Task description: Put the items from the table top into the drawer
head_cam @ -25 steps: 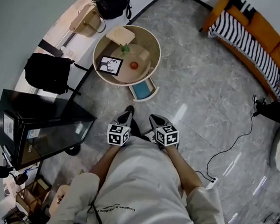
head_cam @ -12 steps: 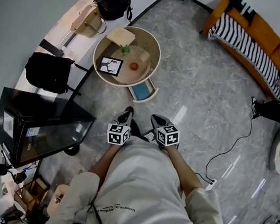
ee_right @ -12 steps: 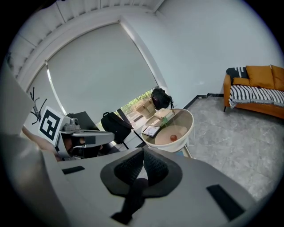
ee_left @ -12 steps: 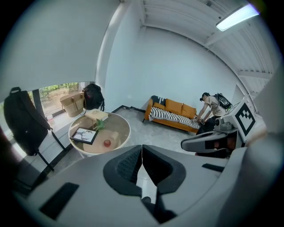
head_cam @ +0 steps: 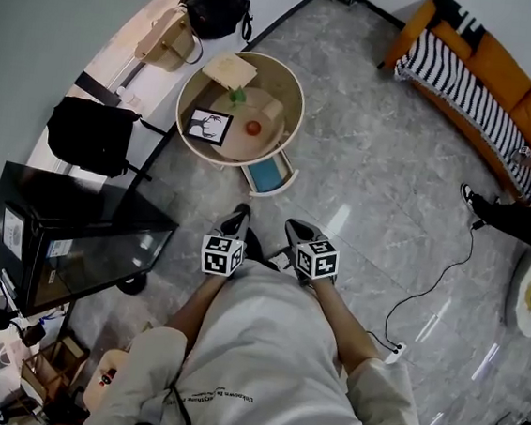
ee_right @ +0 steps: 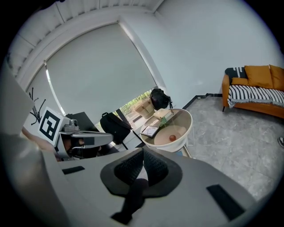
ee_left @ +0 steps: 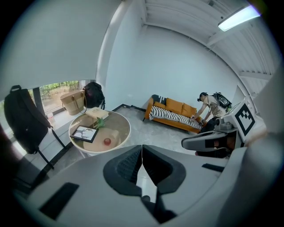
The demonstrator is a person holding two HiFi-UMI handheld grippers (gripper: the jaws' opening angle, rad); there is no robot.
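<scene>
A round counter (head_cam: 296,87) stands on the gray floor (head_cam: 382,181). The person stands well back from it. Both grippers are held side by side in front of the body. They point at the counter and a bit down.

The left gripper (head_cam: 240,215) has its fingers (ee_left: 126,165) shut tight, with nothing between them. The right gripper (head_cam: 296,229) has its fingers (ee_right: 128,166) shut tight too, and it holds nothing.

All the things lie on the counter. A red ball (head_cam: 254,125) sits near the middle. A picture frame (head_cam: 209,124) lies just left of the ball. A tan block (head_cam: 273,107) is near the ball on its other side. A small green plant (head_cam: 238,92) is at the far side, beside a flat wood box (head_cam: 229,67).

The drawer (head_cam: 270,172) sticks out open under the near edge of the counter. It is blue inside. Both grippers are well apart from the drawer and from the counter.

A black bag (head_cam: 90,135) hangs left of the counter. An orange sofa (head_cam: 493,70) with a striped cloth stands far off to the right.
</scene>
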